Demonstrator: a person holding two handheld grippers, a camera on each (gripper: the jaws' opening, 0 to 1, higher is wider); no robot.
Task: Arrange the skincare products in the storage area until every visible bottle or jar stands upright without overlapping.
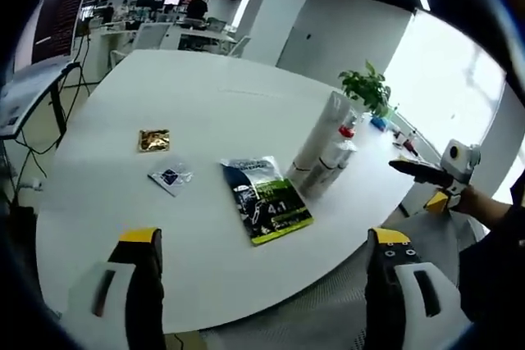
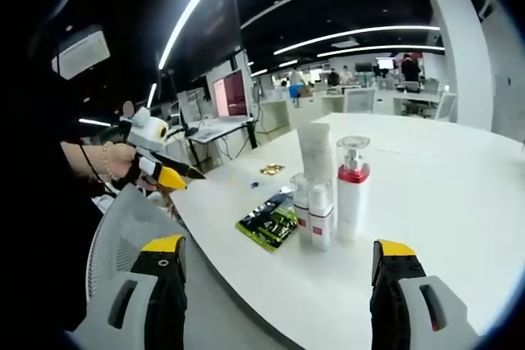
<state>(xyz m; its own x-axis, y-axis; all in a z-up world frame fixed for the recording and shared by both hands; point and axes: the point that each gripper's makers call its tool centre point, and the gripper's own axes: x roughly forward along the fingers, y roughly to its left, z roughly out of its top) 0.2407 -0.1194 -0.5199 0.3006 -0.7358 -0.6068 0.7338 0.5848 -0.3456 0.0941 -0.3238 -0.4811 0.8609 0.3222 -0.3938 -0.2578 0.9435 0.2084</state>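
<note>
bottles: pump bottle (image 2: 353, 188), tall tube (image 2: 313, 152) and two small bottles (image 2: 320, 215) stand upright, clustered mid-table (image 2: 459, 202), green pouch (image 2: 269, 222) lying flat beside | handling: likely light, smooth plastic, tippy; grip low on body | left gripper (image 1: 267, 264) released; right gripper (image 2: 283, 272) released, both empty
</note>
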